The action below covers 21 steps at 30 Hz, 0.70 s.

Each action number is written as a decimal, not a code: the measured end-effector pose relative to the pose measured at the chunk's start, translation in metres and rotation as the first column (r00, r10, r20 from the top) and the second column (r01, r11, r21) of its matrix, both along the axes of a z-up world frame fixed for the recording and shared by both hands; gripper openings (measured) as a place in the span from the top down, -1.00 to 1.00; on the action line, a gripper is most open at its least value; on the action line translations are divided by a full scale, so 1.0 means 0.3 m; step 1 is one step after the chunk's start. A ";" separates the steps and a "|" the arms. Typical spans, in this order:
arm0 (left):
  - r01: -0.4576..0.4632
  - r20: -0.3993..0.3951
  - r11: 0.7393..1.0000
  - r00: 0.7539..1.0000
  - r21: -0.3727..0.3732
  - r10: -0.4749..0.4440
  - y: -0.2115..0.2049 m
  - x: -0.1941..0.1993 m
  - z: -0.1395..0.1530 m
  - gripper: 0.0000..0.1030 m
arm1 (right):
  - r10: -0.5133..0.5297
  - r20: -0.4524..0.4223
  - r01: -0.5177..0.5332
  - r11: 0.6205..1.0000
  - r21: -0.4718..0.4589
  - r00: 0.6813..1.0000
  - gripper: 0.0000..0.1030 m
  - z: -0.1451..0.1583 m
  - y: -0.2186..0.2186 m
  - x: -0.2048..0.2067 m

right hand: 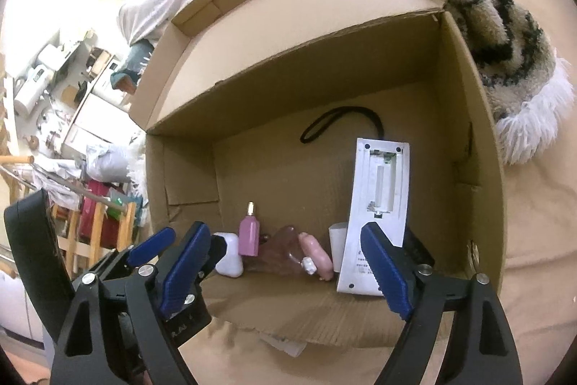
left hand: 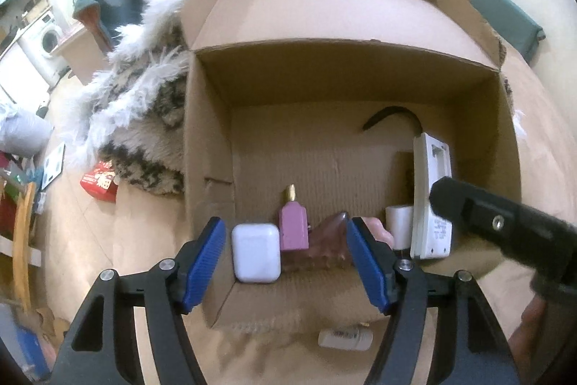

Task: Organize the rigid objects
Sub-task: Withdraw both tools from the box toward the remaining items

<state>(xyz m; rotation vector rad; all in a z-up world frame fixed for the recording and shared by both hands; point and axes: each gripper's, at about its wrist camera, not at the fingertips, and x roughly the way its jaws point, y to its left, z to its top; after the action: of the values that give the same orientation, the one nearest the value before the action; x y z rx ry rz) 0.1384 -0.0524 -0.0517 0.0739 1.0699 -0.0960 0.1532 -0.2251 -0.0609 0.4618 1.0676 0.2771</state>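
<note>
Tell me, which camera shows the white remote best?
The right wrist view: the remote stands nearly whole, its open battery bay facing the camera. In the left wrist view the remote sits at the edge, seen narrow and partly hidden by the other claw.

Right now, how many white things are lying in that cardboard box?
3. An earbud case at the near left, a small cube charger near the right, and a long remote beside that charger along the right wall. Others may be hidden behind the grippers.
</note>
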 end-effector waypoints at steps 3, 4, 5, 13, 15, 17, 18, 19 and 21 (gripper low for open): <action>-0.013 -0.003 1.000 1.000 -0.025 0.013 0.031 -0.045 0.008 -0.29 | -0.002 0.004 0.002 1.000 -0.026 1.000 -0.76 0.014 -0.005 -0.032; -0.016 -0.006 0.999 1.000 -0.032 0.016 0.039 -0.057 0.009 -0.29 | 0.000 0.005 0.000 1.000 -0.027 1.000 -0.76 0.022 -0.005 -0.039; -0.019 -0.007 0.999 1.000 -0.036 0.019 0.049 -0.068 0.011 -0.29 | 0.005 0.006 -0.005 1.000 -0.030 1.000 -0.76 0.028 -0.004 -0.050; -0.070 -0.007 0.997 0.998 -0.020 0.070 0.123 -0.166 0.015 -0.29 | 0.038 0.047 -0.035 0.997 -0.075 0.998 -0.76 0.067 0.005 -0.146; -0.075 -0.012 0.997 0.997 -0.022 0.075 0.141 -0.181 0.006 -0.29 | 0.032 0.041 -0.029 0.997 -0.074 0.999 -0.76 0.059 -0.006 -0.168; -0.078 -0.014 0.997 0.997 -0.025 0.078 0.153 -0.193 0.000 -0.29 | 0.025 0.031 -0.023 0.996 -0.083 0.999 -0.76 0.047 -0.021 -0.191; -0.079 -0.015 0.996 0.997 -0.027 0.079 0.157 -0.196 -0.002 -0.29 | 0.020 0.025 -0.018 0.996 -0.088 0.999 -0.76 0.040 -0.032 -0.204; -0.081 -0.015 0.996 0.997 -0.033 0.080 0.163 -0.205 -0.002 -0.29 | 0.013 0.021 -0.011 0.996 -0.089 1.000 -0.76 0.032 -0.044 -0.219; -0.079 -0.016 0.996 0.997 -0.037 0.079 0.168 -0.217 -0.005 -0.29 | -0.009 0.013 0.010 0.996 -0.090 1.000 -0.76 0.017 -0.071 -0.252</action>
<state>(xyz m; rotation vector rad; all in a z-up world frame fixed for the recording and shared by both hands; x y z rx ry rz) 0.0732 -0.0020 -0.0531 -0.0035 1.0842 -0.0456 0.0776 -0.2463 -0.0557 0.3835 1.0610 0.2220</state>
